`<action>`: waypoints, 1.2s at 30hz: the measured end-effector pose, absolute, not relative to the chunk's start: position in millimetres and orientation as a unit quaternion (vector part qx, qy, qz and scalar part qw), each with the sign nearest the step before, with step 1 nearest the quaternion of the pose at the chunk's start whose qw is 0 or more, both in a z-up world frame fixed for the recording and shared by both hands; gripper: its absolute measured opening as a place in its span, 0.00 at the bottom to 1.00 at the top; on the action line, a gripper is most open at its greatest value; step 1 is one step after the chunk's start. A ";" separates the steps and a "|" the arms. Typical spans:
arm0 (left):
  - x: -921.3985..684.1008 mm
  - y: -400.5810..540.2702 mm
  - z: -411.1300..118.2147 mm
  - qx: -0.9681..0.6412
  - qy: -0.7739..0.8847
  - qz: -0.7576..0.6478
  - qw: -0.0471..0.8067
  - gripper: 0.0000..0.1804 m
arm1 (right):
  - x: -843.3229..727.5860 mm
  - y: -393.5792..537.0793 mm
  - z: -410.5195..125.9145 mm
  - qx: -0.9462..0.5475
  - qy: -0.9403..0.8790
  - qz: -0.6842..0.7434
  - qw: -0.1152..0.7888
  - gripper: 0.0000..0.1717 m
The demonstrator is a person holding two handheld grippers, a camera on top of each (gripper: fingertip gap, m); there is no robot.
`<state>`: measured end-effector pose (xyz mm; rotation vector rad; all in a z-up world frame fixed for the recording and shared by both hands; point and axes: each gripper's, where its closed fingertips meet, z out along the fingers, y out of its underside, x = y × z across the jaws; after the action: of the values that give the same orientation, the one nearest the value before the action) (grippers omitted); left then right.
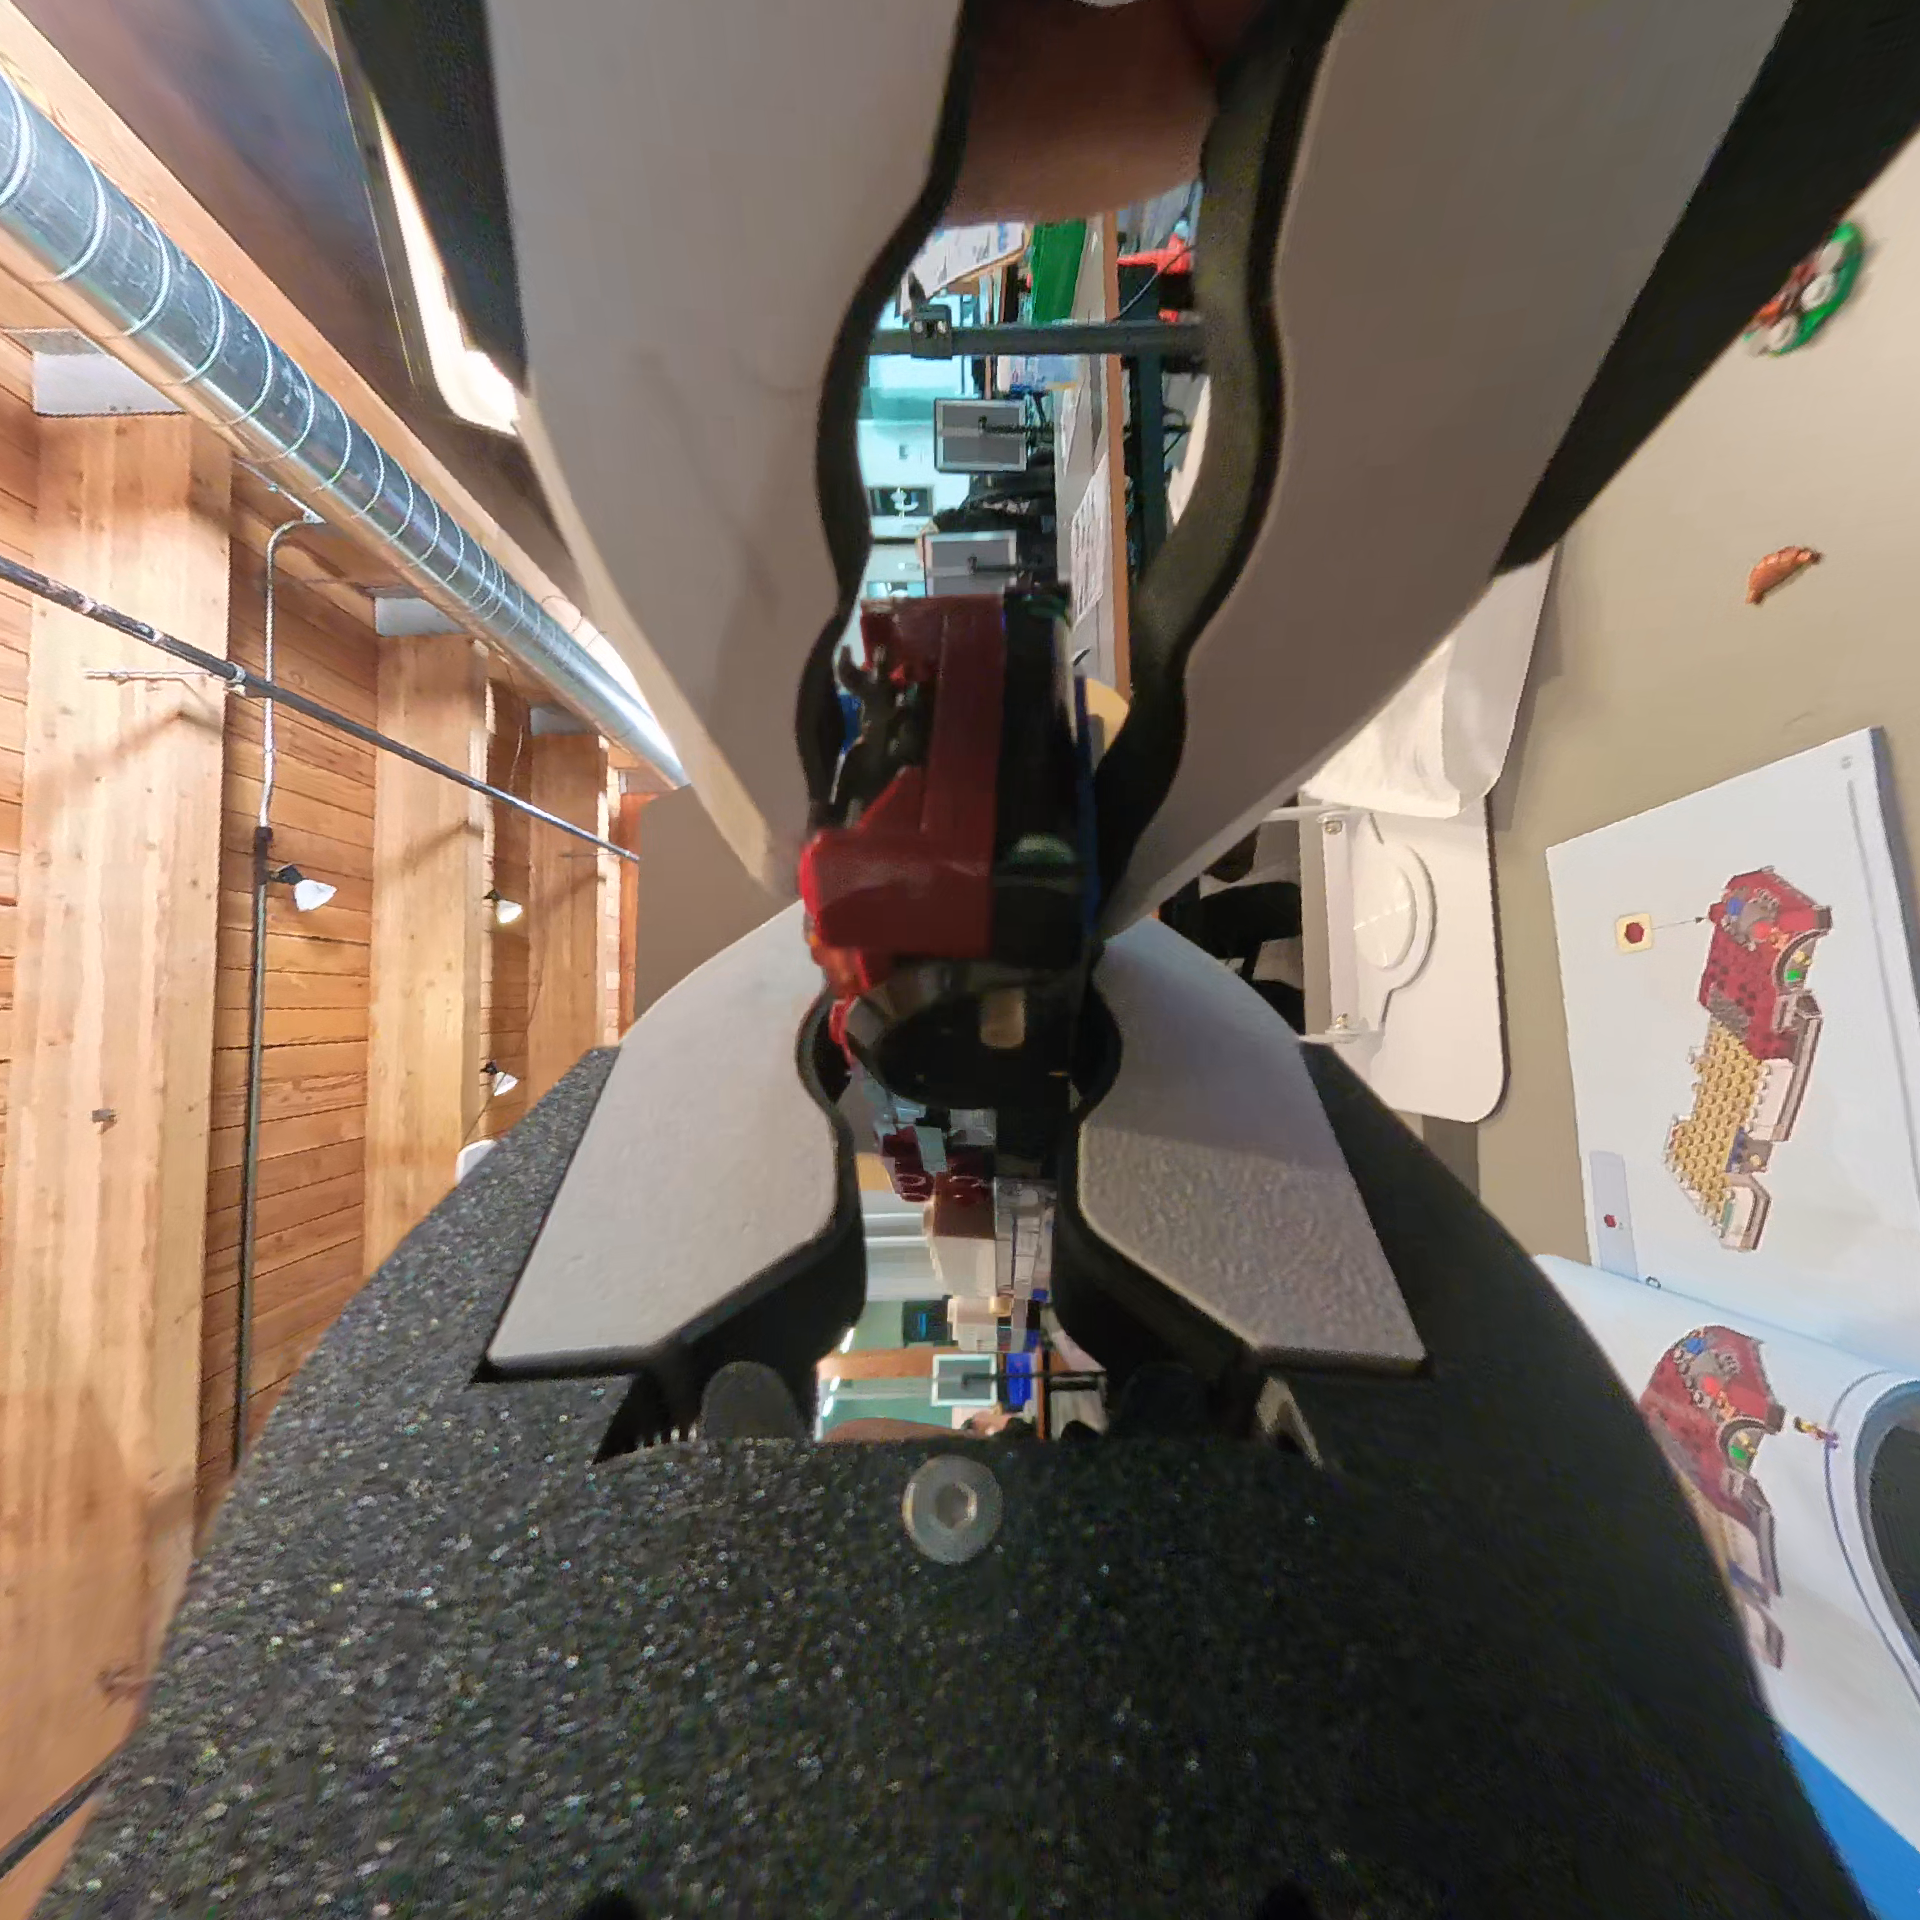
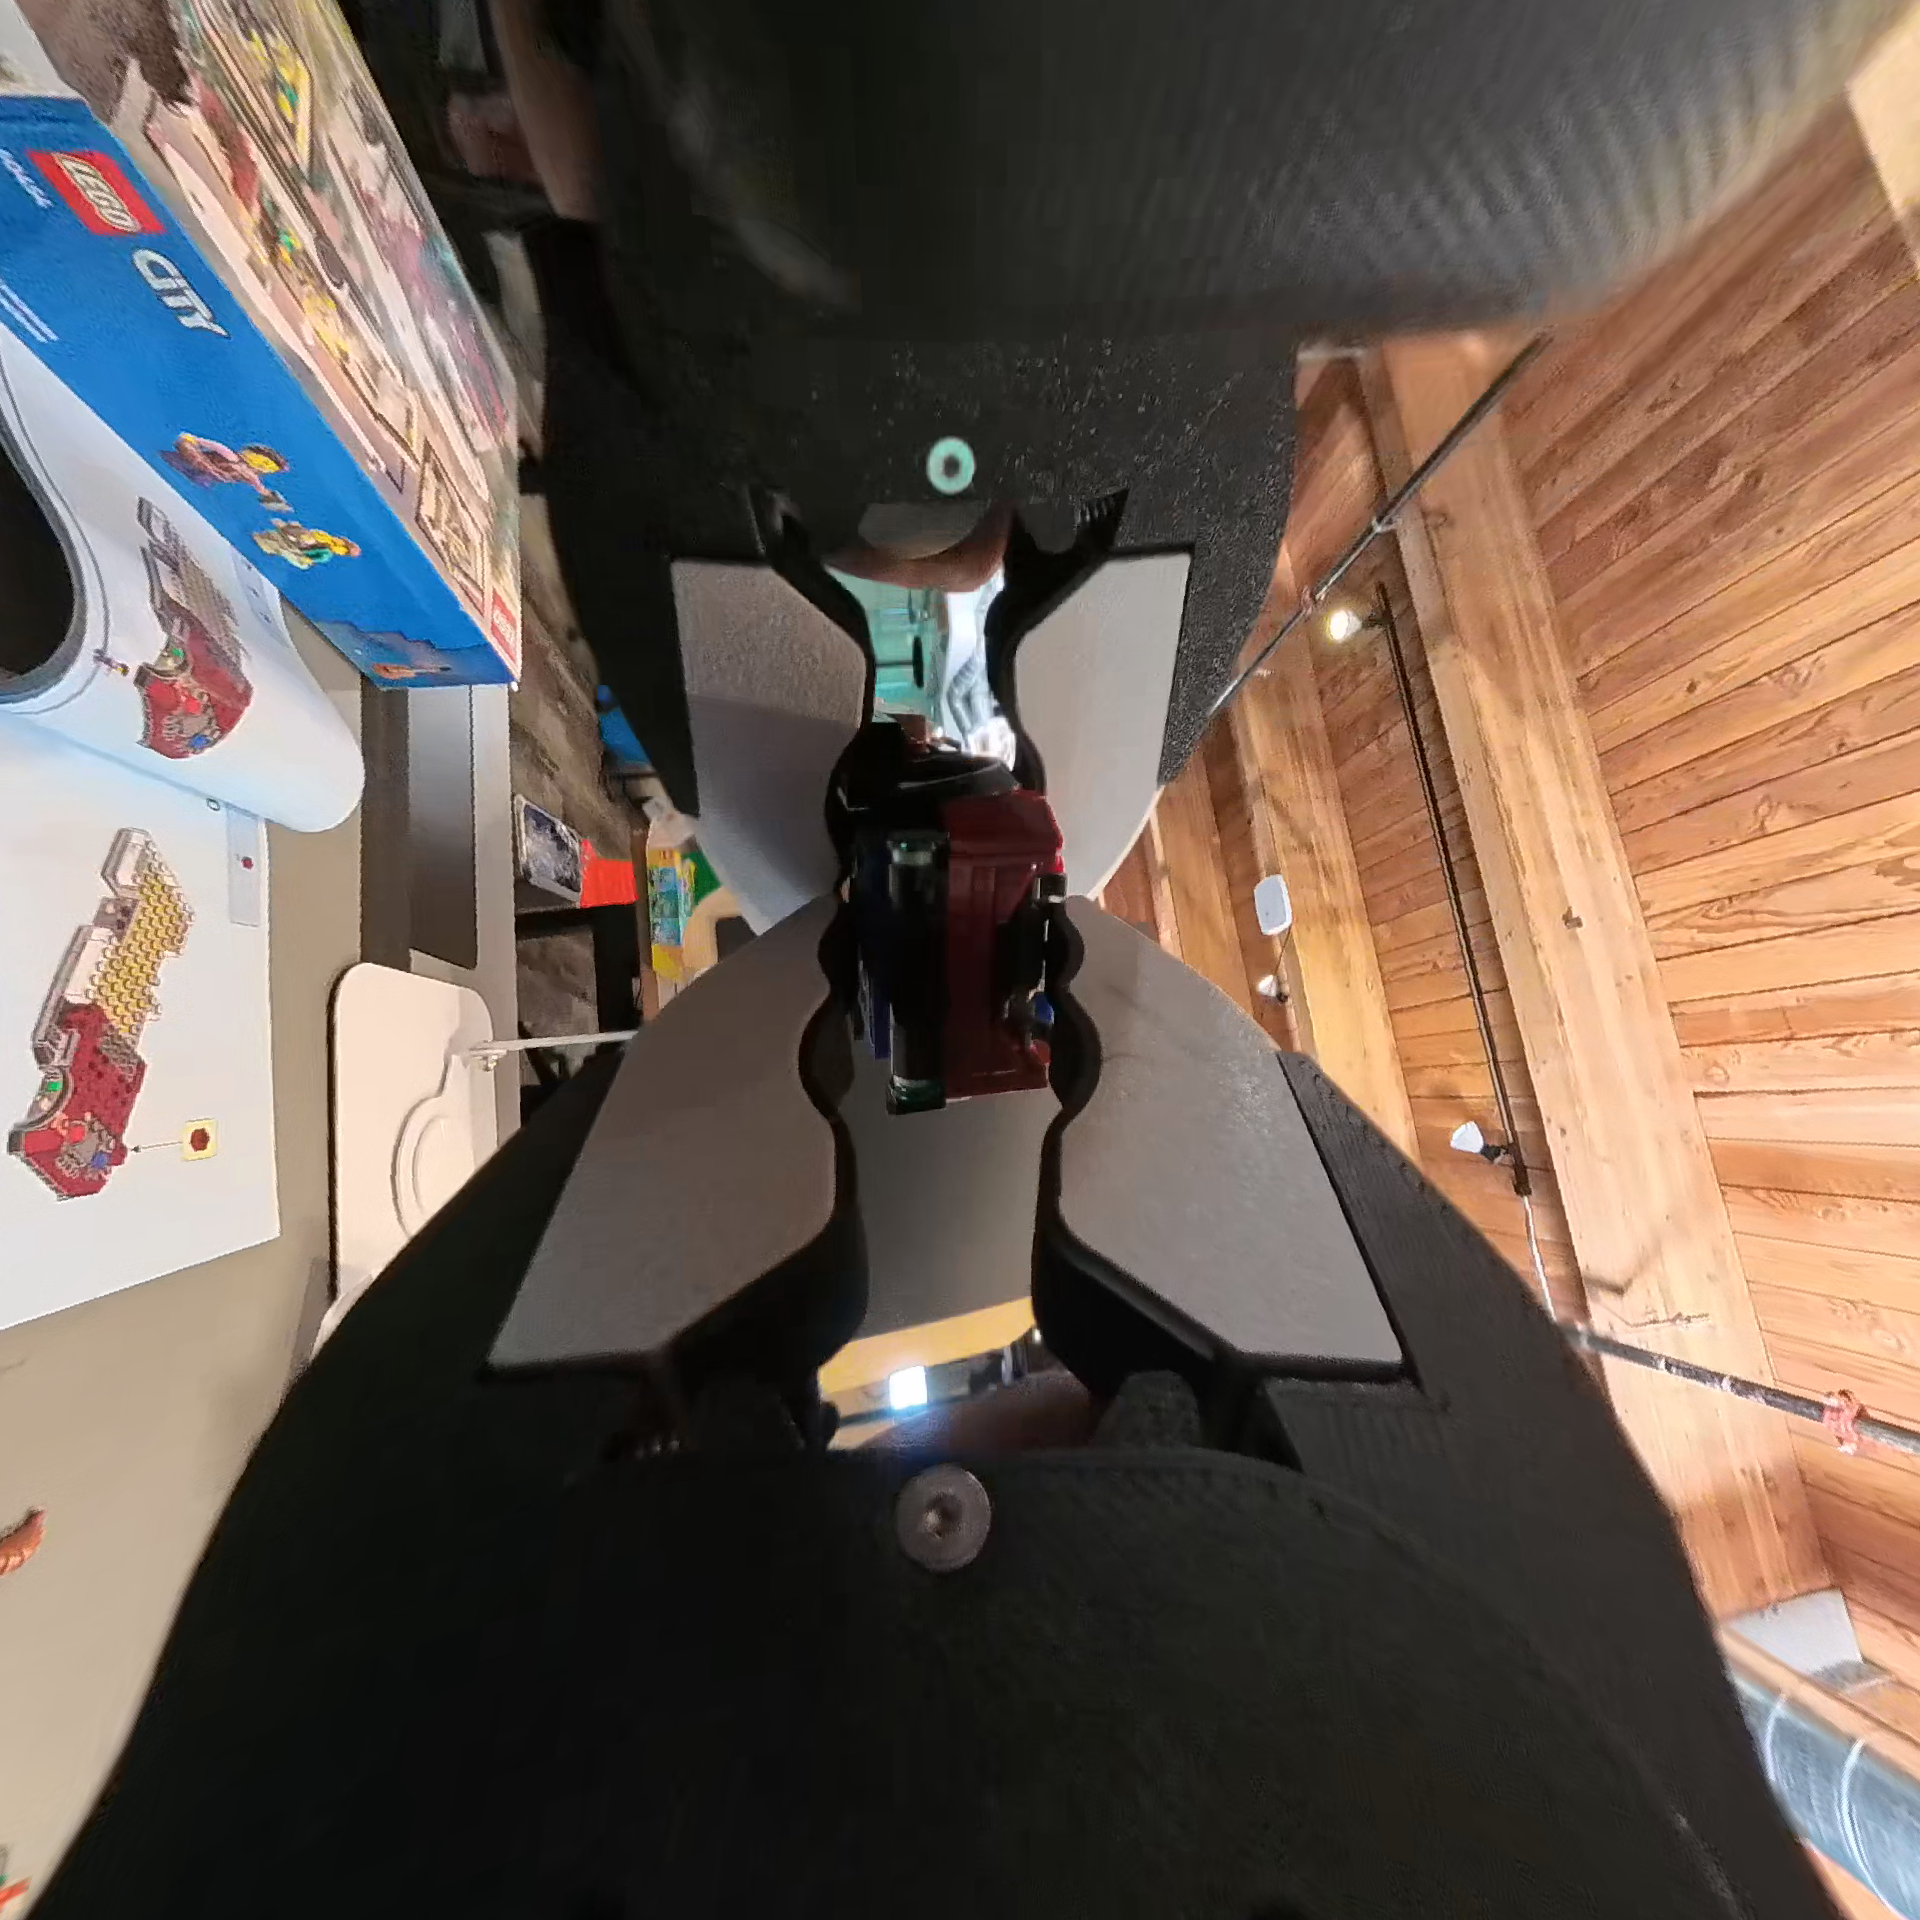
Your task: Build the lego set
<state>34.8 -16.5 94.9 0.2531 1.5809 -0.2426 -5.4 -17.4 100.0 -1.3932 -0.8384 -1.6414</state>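
Note:
A dark red and black brick-built vehicle model (image 1: pixel 904 883) hangs in the air between both grippers, which face each other. My left gripper (image 1: pixel 961 977) is shut on the model's near end, which has a black round part. The right gripper's fingers (image 1: pixel 665 436) come in from the top of the left wrist view and clamp the model's far part. In the right wrist view my right gripper (image 2: pixel 958 906) is shut on the same model (image 2: pixel 992 935), with both pads against its sides. The left gripper's fingers (image 2: pixel 769 727) reach in from above there.
Printed building sheets picturing a red vehicle (image 1: pixel 1714 1039) lie on the grey table and also show in the right wrist view (image 2: pixel 114 1039). A blue toy box (image 2: pixel 208 343) stands by them. A white bracket (image 1: pixel 1392 935), a small orange piece (image 1: pixel 1782 571), a wooden wall (image 1: pixel 125 935) and a metal duct (image 1: pixel 260 353) are around. The tips of both grippers are at nearly the same place.

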 end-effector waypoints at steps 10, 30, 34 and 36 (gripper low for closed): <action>26.7 -18.3 91.6 0.150 0.706 -0.143 0.677 0.22 | -16.6 -21.7 98.0 -0.526 -0.380 -0.627 0.430 0.20; 54.3 5.8 89.3 0.136 0.673 -0.065 0.724 0.20 | 10.1 -51.7 72.5 -0.635 -0.313 -0.593 0.383 0.33; 50.9 5.9 79.3 0.146 0.679 -0.075 0.715 0.20 | -3.9 -76.9 25.7 -0.732 -0.279 -0.496 0.375 0.31; 49.1 4.3 73.2 0.151 0.684 -0.078 0.710 0.20 | -17.9 -91.7 -19.8 -0.801 -0.243 -0.398 0.375 0.29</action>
<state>49.1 4.3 73.2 0.3344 1.5167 -0.1725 -17.9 -91.7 -19.8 -2.0503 -0.6223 -1.0189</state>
